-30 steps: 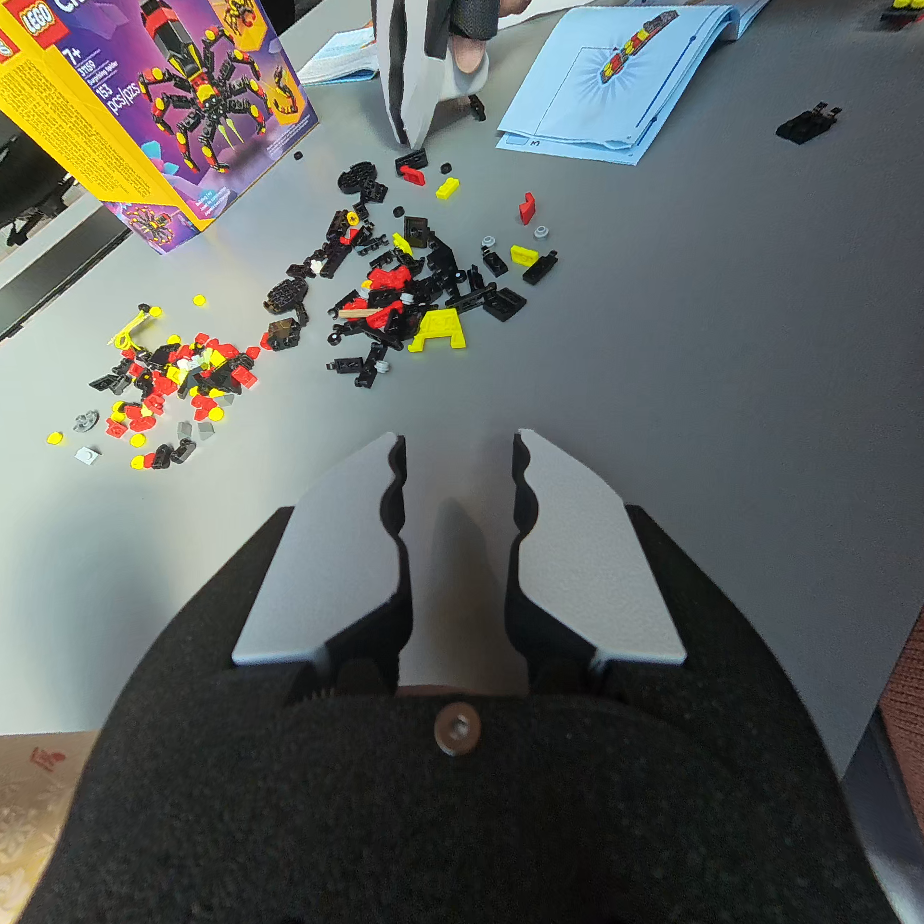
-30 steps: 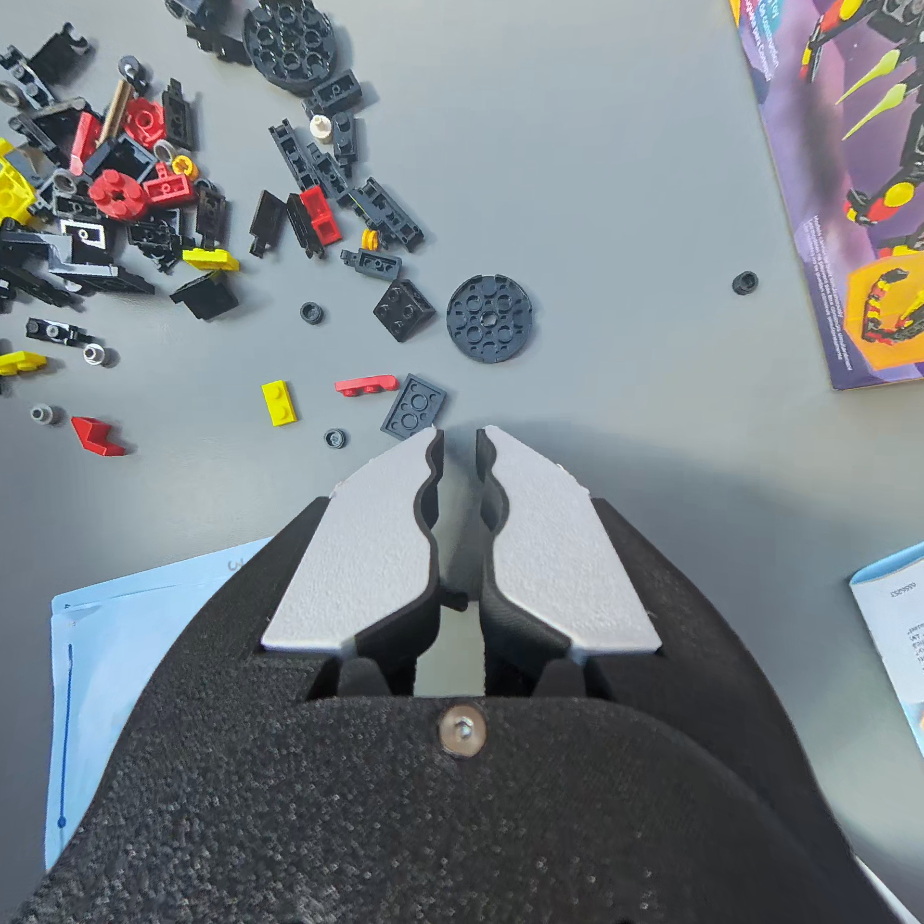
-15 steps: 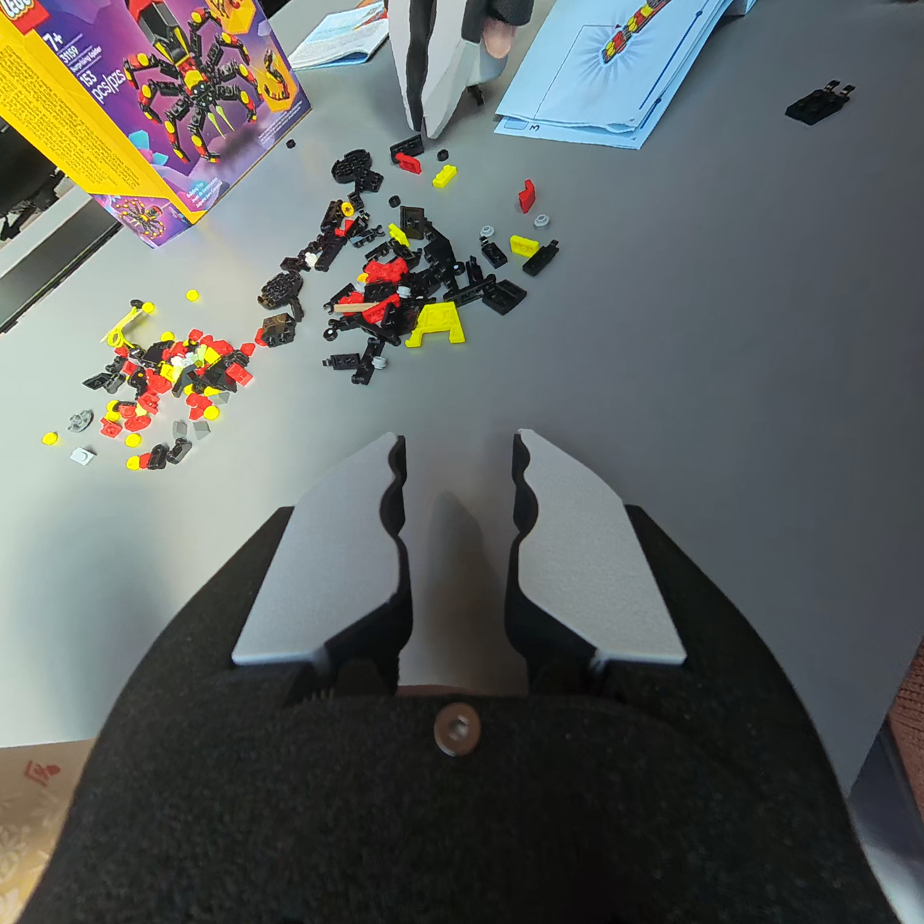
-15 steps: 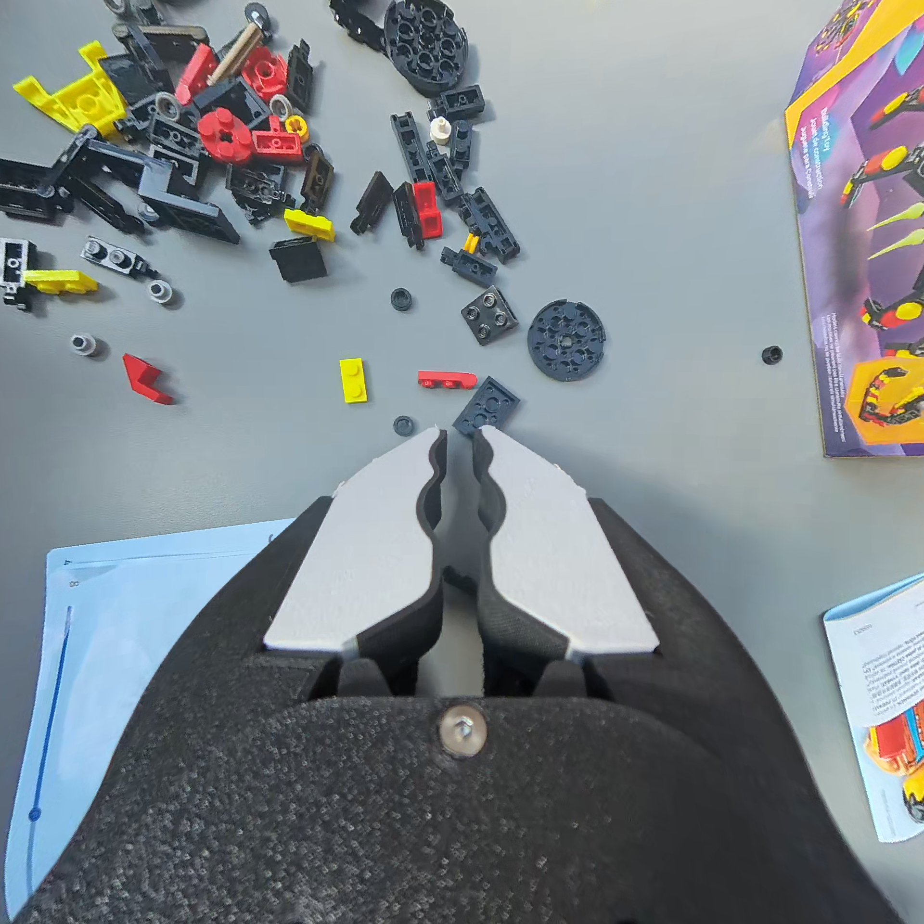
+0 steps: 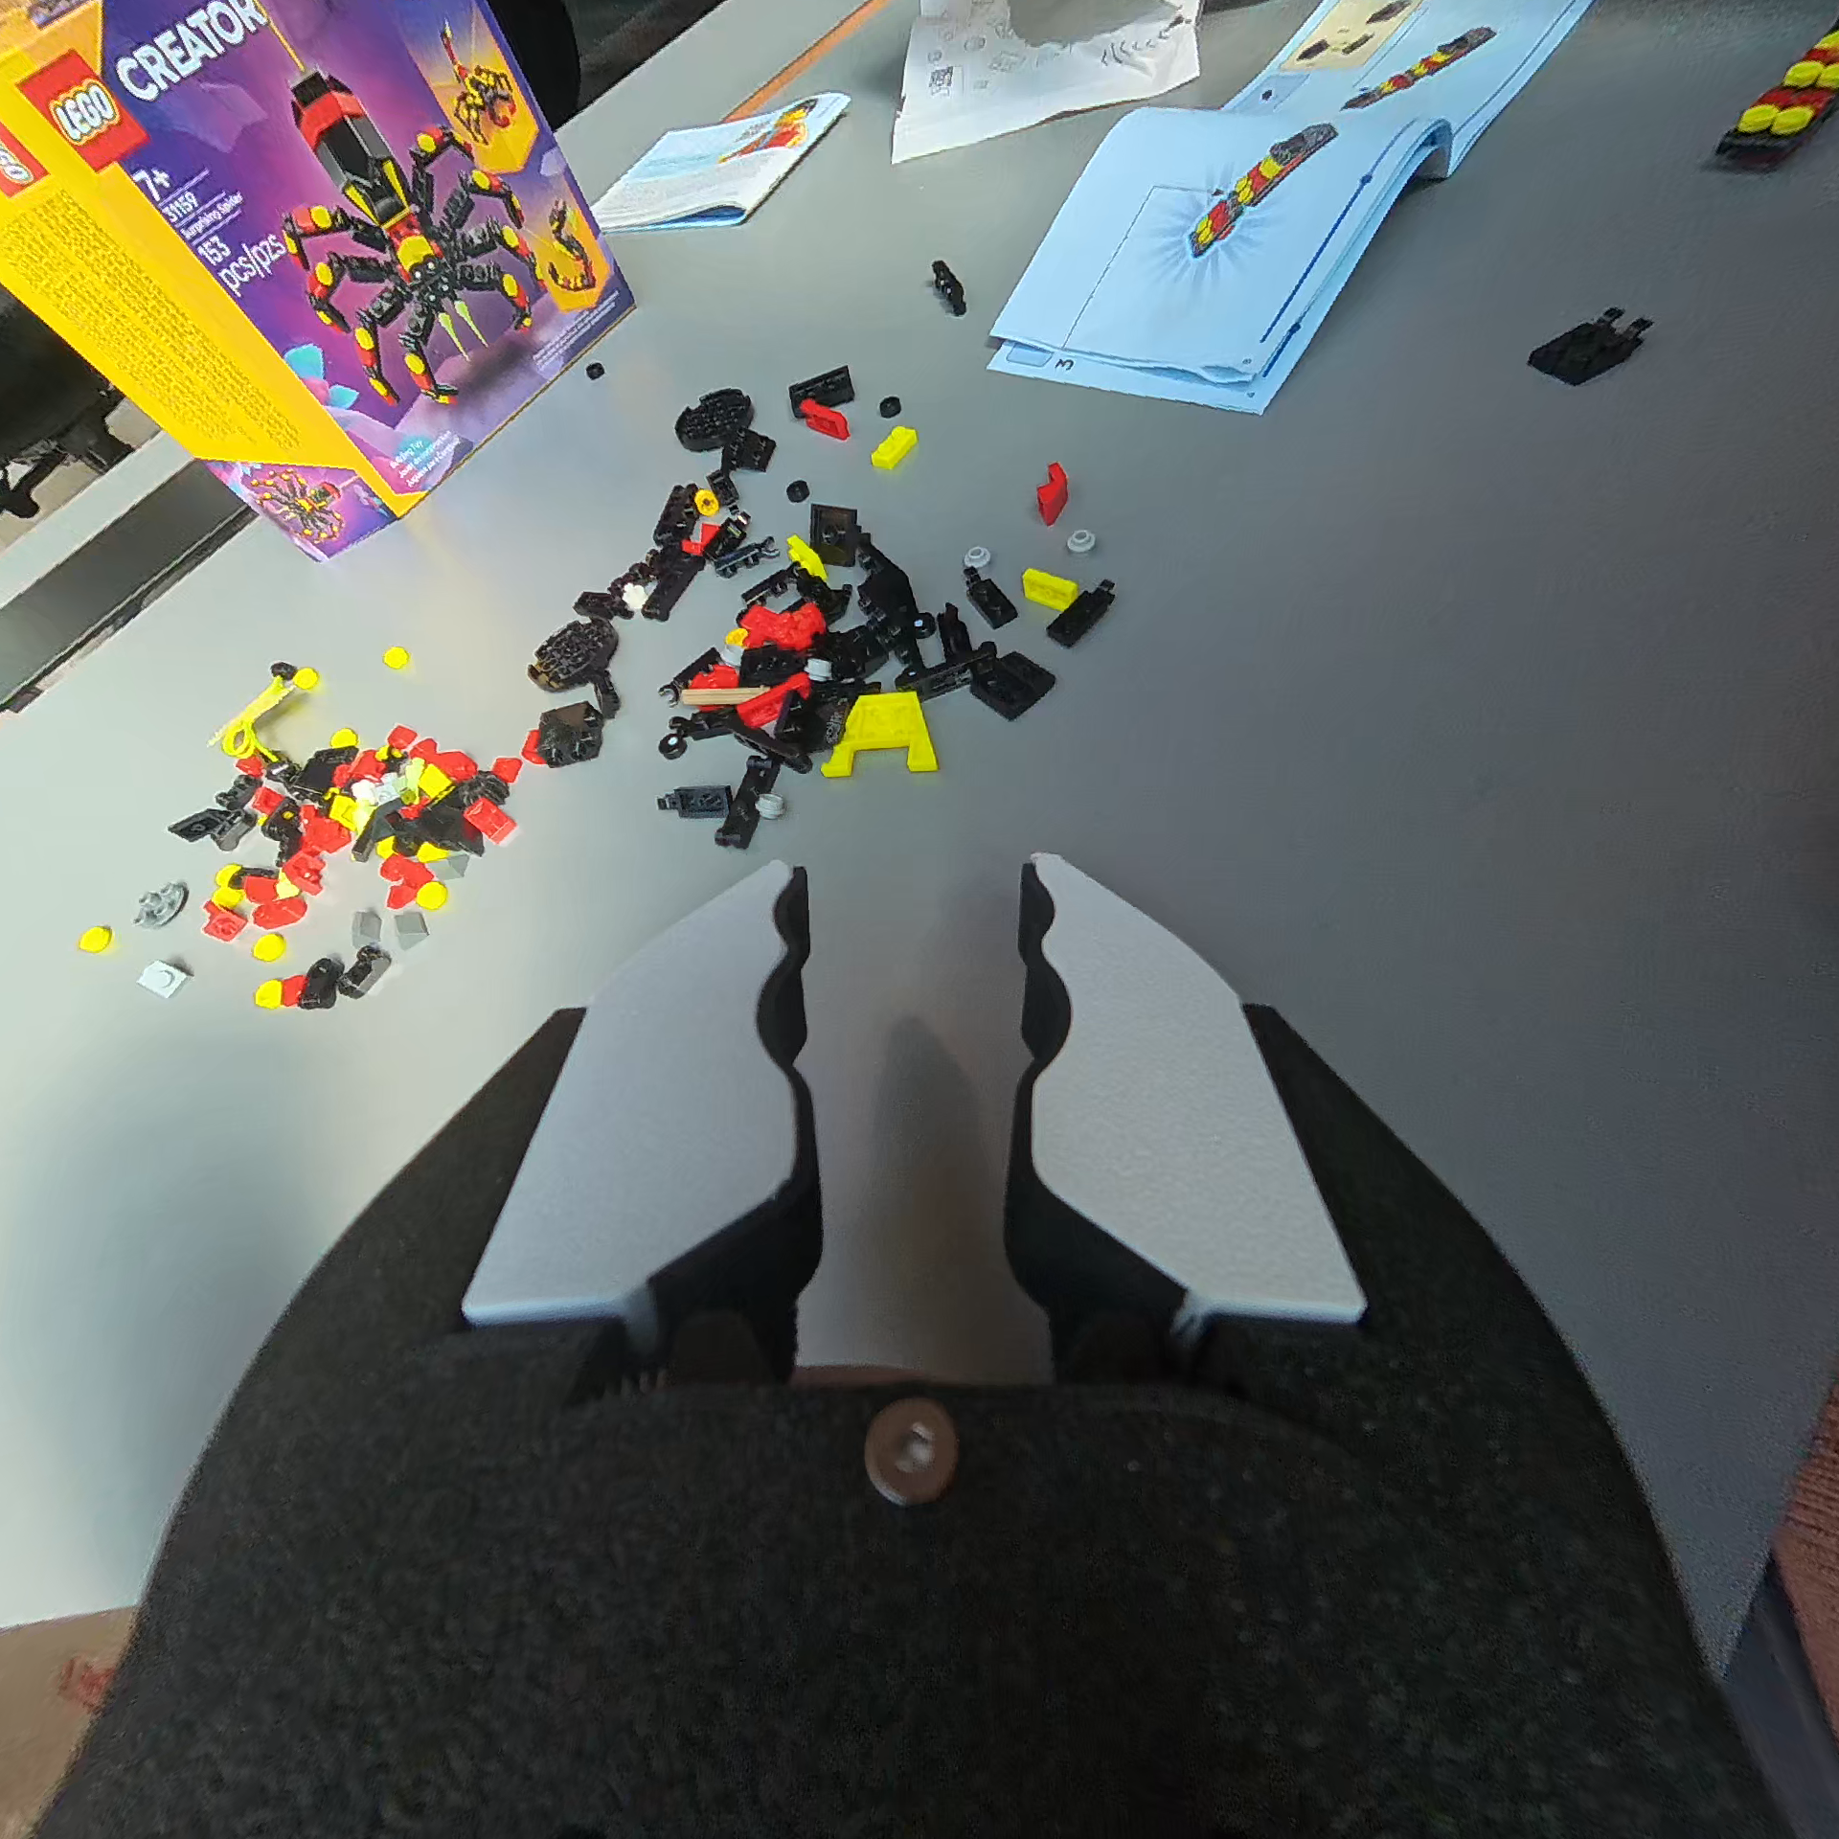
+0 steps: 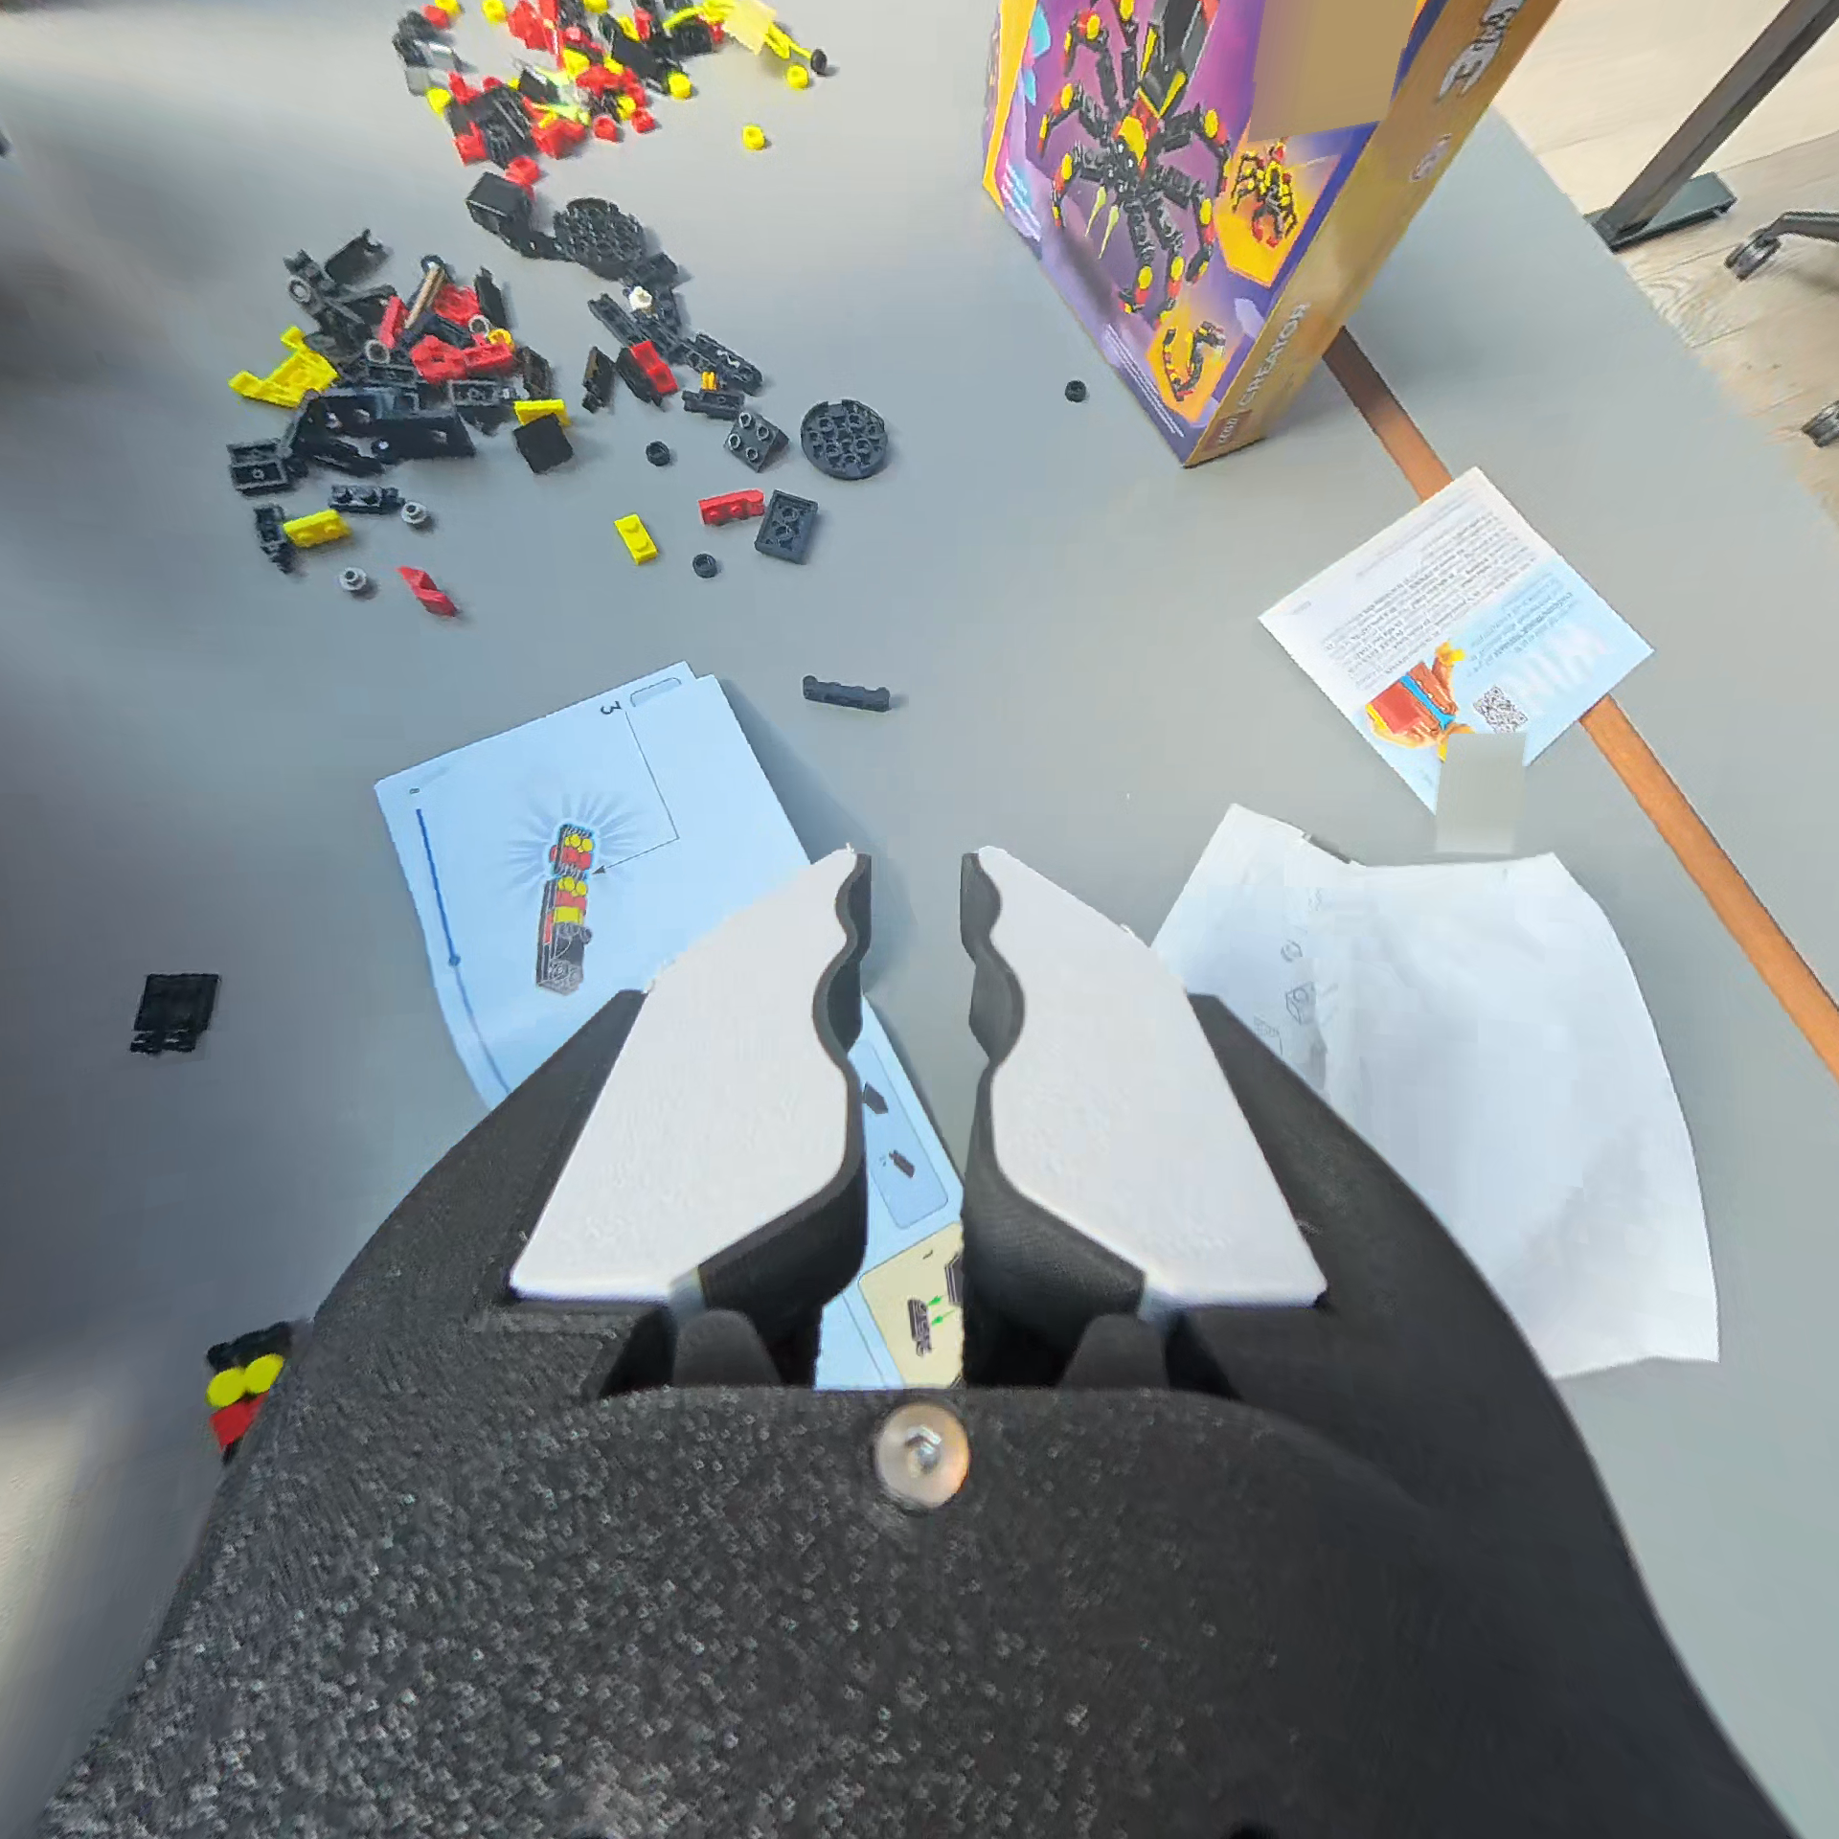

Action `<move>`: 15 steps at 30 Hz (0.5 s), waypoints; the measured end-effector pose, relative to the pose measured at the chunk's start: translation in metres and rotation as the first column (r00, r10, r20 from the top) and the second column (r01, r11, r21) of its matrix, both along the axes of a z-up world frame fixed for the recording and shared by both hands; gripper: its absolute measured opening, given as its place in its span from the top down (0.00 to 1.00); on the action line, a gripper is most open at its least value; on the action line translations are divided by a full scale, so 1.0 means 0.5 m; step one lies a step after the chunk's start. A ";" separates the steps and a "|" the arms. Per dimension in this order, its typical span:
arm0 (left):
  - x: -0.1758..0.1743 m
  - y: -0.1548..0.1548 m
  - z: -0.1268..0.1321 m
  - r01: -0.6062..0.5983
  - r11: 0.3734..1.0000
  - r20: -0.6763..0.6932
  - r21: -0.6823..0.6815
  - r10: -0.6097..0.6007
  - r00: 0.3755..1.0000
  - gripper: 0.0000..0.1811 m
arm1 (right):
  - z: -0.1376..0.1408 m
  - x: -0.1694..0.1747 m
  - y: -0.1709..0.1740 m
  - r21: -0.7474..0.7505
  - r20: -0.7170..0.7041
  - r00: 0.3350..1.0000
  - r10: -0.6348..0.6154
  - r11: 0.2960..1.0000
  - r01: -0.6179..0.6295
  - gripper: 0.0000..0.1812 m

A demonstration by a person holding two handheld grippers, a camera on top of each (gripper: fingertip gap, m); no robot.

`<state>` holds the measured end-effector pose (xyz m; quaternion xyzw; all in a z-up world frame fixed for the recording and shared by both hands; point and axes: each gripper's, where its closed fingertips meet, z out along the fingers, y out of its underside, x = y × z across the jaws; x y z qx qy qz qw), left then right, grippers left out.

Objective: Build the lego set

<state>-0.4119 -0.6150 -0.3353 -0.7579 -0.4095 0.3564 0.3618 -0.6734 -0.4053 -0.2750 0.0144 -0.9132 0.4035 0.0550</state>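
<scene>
Loose black, red and yellow Lego pieces lie in two heaps on the grey table: a middle heap (image 5: pixel 816 647) (image 6: pixel 448 378) and a smaller-parts heap (image 5: pixel 338 826) (image 6: pixel 567 90). My left gripper (image 5: pixel 913 871) is open and empty, just short of the middle heap. My right gripper (image 6: pixel 918 858) is empty, its jaws a narrow gap apart, above the open blue instruction booklet (image 6: pixel 557 846) (image 5: pixel 1244 229). A small black bar piece (image 6: pixel 846 694) (image 5: pixel 945 284) lies alone beyond the booklet. A red, yellow and black built strip (image 6: pixel 239 1393) (image 5: pixel 1781 114) lies beside the booklet.
The purple and yellow set box (image 5: pixel 299 249) (image 6: pixel 1194 199) stands by the heaps. A black hinged plate (image 5: pixel 1587 343) (image 6: pixel 174 1010) lies apart. A leaflet (image 6: pixel 1453 617) and a torn white paper bag (image 6: pixel 1443 1045) lie near the table's wood-trimmed edge (image 6: pixel 1692 846). About 35 centimeters separates my left fingertips from my right. The small black bar piece (image 5: pixel 945 284) is about 12 centimeters from my right fingertips and 30 centimeters from my left. My right wrist view (image 6: pixel 859 696) looks at it from another angle.
My right gripper has drawn back from the loose pieces to above the booklet and has left the left wrist view. Its jaws have parted slightly. My left gripper has barely moved.
</scene>
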 end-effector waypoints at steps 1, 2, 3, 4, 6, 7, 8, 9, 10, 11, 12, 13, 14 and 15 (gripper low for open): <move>-0.006 0.001 0.001 0.002 1.000 0.003 -0.007 -0.002 1.000 0.78 | 0.012 0.008 0.024 -0.021 -0.002 1.000 -0.016 1.000 0.016 0.91; -0.013 0.001 0.003 0.000 1.000 0.007 -0.012 0.000 1.000 0.78 | 0.023 0.014 0.047 -0.042 -0.015 0.999 -0.037 0.998 0.036 0.91; -0.020 0.000 0.004 -0.004 1.000 0.012 -0.017 0.004 1.000 0.78 | 0.032 0.018 0.066 -0.062 -0.029 0.998 -0.060 0.996 0.058 0.91; -0.026 0.000 0.006 -0.009 1.000 0.016 -0.023 0.009 1.000 0.78 | 0.038 0.023 0.083 -0.078 -0.036 0.996 -0.077 0.994 0.074 0.91; -0.037 -0.002 0.008 -0.022 0.999 0.027 -0.042 0.023 0.999 0.78 | 0.045 0.033 0.111 -0.101 -0.037 0.994 -0.099 0.990 0.095 0.91; -0.041 -0.003 0.008 -0.029 0.998 0.033 -0.055 0.031 0.999 0.78 | 0.047 0.037 0.121 -0.112 -0.039 0.993 -0.107 0.988 0.102 0.91; -0.043 -0.006 0.007 -0.038 0.997 0.040 -0.068 0.041 0.998 0.78 | 0.047 0.041 0.130 -0.122 -0.038 0.993 -0.111 0.987 0.106 0.91; -0.045 -0.007 0.006 -0.045 0.996 0.050 -0.079 0.049 0.998 0.78 | 0.047 0.044 0.136 -0.134 -0.035 0.993 -0.115 0.985 0.109 0.90; -0.046 -0.007 0.003 -0.049 0.995 0.062 -0.086 0.054 0.997 0.78 | 0.046 0.047 0.141 -0.143 -0.029 0.993 -0.116 0.984 0.110 0.90; -0.047 -0.007 0.001 -0.051 0.995 0.074 -0.089 0.058 0.996 0.78 | 0.043 0.051 0.146 -0.147 -0.026 0.993 -0.112 0.983 0.107 0.90; -0.048 -0.007 -0.001 -0.056 0.994 0.084 -0.093 0.064 0.994 0.78 | 0.039 0.052 0.150 -0.148 -0.029 0.994 -0.110 0.983 0.104 0.90; -0.049 -0.007 -0.003 -0.062 0.994 0.095 -0.095 0.071 0.993 0.78 | 0.035 0.053 0.154 -0.147 -0.033 0.993 -0.109 0.984 0.103 0.90; -0.051 -0.006 -0.006 -0.064 0.993 0.107 -0.094 0.074 0.991 0.78 | 0.032 0.052 0.157 -0.149 -0.033 0.993 -0.110 0.983 0.104 0.90; -0.054 -0.004 -0.009 -0.065 0.994 0.119 -0.093 0.075 0.990 0.78 | 0.029 0.052 0.159 -0.157 -0.027 0.994 -0.107 0.982 0.101 0.90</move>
